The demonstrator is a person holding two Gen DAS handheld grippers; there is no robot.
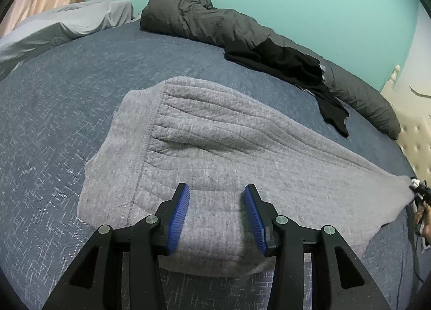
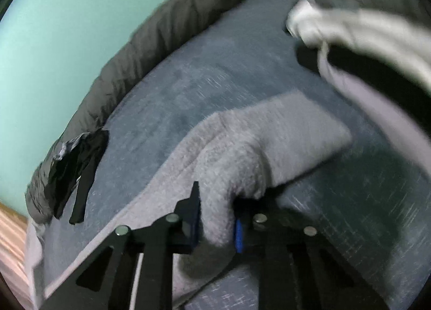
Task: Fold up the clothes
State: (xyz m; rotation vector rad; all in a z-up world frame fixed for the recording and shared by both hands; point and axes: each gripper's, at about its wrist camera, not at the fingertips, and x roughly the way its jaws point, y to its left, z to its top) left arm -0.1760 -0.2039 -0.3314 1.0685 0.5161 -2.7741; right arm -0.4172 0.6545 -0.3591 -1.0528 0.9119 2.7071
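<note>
A grey ribbed knit sweater (image 1: 215, 132) lies spread on the blue bedspread (image 1: 54, 121). In the left wrist view my left gripper (image 1: 216, 187) hangs over the sweater's near edge. Its blue pads (image 1: 179, 218) stand apart, with flat fabric below them and nothing pinched. The sweater's right end is drawn to a point at the frame's right edge, beside a hand (image 1: 420, 215). In the blurred right wrist view my right gripper (image 2: 215, 202) is shut on a bunched fold of the grey sweater (image 2: 231, 164). That fold hides its right fingertip.
A dark grey duvet (image 1: 194, 13) is rolled along the teal wall, with a black garment (image 1: 291, 65) draped on it. A pale grey pillow (image 1: 67, 21) lies far left. A cream tufted headboard (image 1: 414, 137) stands at right. Blurred white and lilac clothes (image 2: 350, 40) lie near the right gripper.
</note>
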